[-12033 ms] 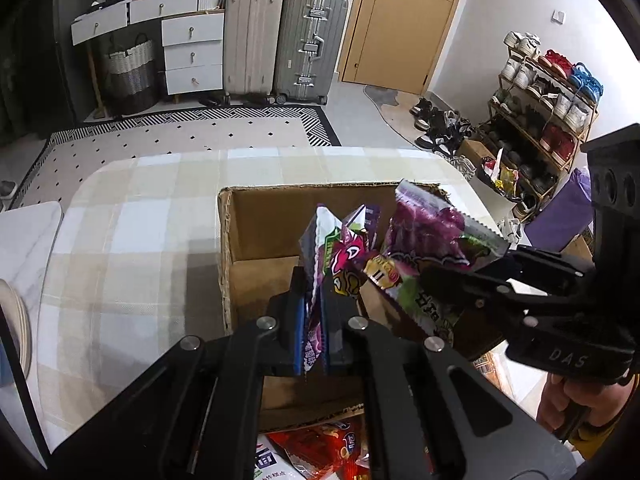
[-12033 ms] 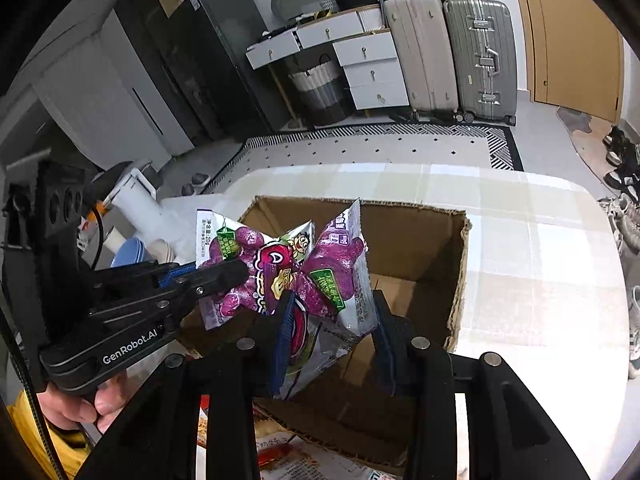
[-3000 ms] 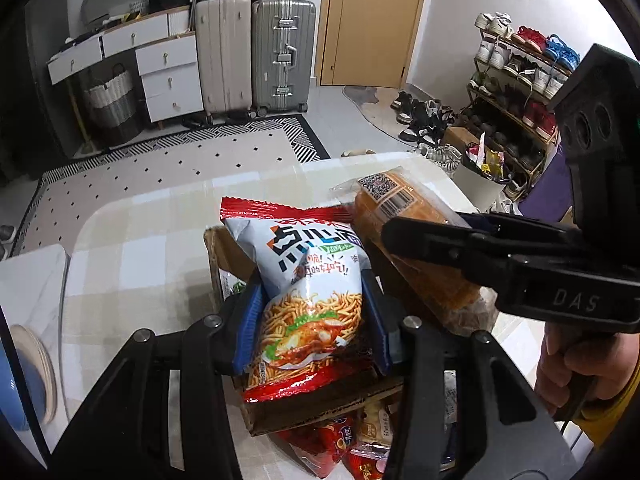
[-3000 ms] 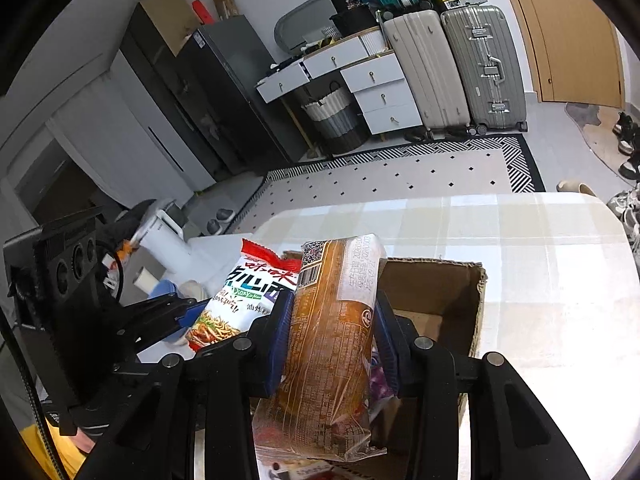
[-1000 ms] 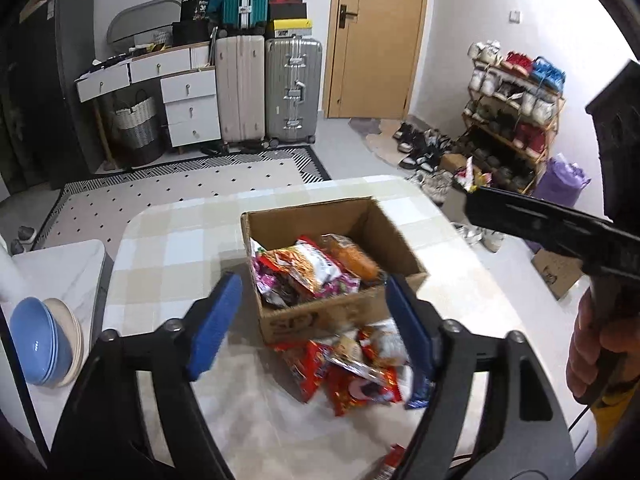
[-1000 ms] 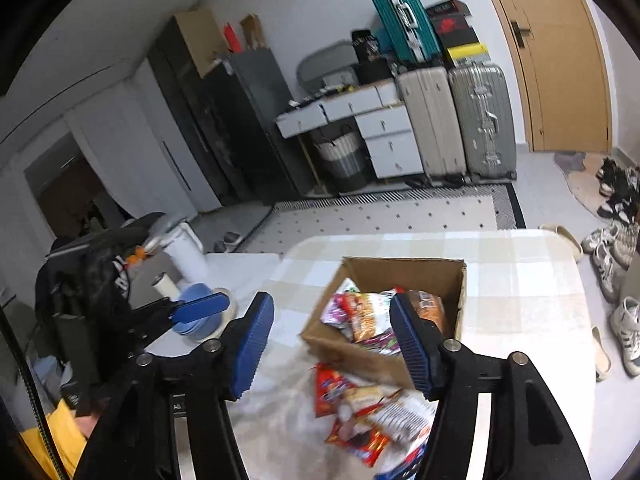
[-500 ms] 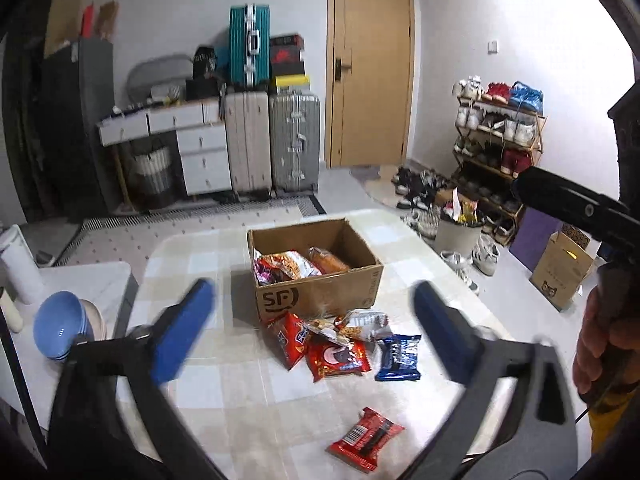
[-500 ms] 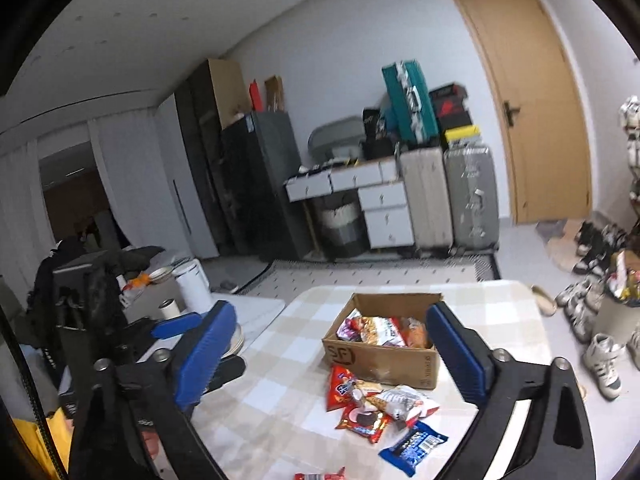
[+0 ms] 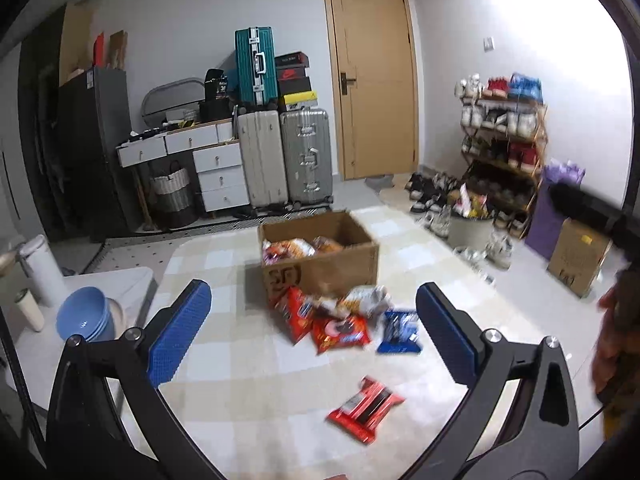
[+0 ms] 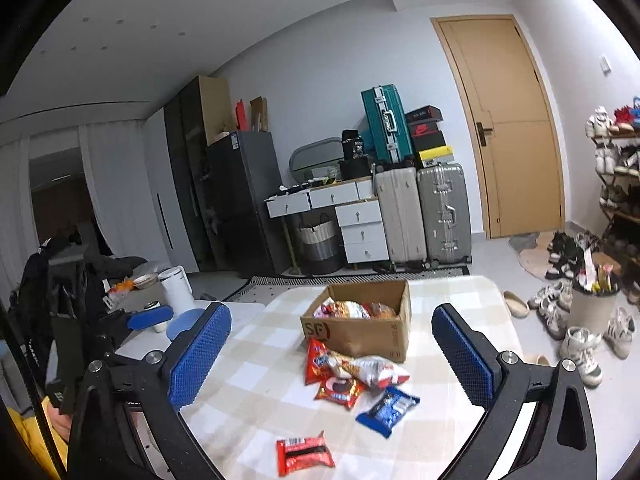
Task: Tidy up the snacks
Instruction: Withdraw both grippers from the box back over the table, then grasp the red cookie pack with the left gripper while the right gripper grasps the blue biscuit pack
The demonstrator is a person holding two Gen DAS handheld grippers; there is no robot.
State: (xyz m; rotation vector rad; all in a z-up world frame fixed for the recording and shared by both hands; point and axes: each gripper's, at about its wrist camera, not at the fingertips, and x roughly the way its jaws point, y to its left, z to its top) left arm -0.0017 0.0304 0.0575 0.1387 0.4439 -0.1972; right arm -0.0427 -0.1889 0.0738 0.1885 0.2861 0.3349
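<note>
Left wrist view shows the checked surface (image 9: 224,360) filling the lower half of the picture, with a cardboard box (image 9: 320,264) standing toward its far end. Snack bags lie heaped inside the box (image 9: 298,246). Just in front of the box, a cluster of loose packets rests on the surface: an orange-red bag (image 9: 298,312), a red bag (image 9: 340,330), a pale crinkled bag (image 9: 366,296) and a blue packet (image 9: 398,332). Nearer the camera, well apart from that cluster, lies a red and black packet (image 9: 366,408).

The left gripper (image 9: 312,332) has its jaws spread wide with nothing between them. In the right wrist view, the right gripper (image 10: 330,352) stands the same: its jaws are opening, already very wide, and hold nothing. A hand (image 9: 608,344) shows at the right edge of the left wrist view.
</note>
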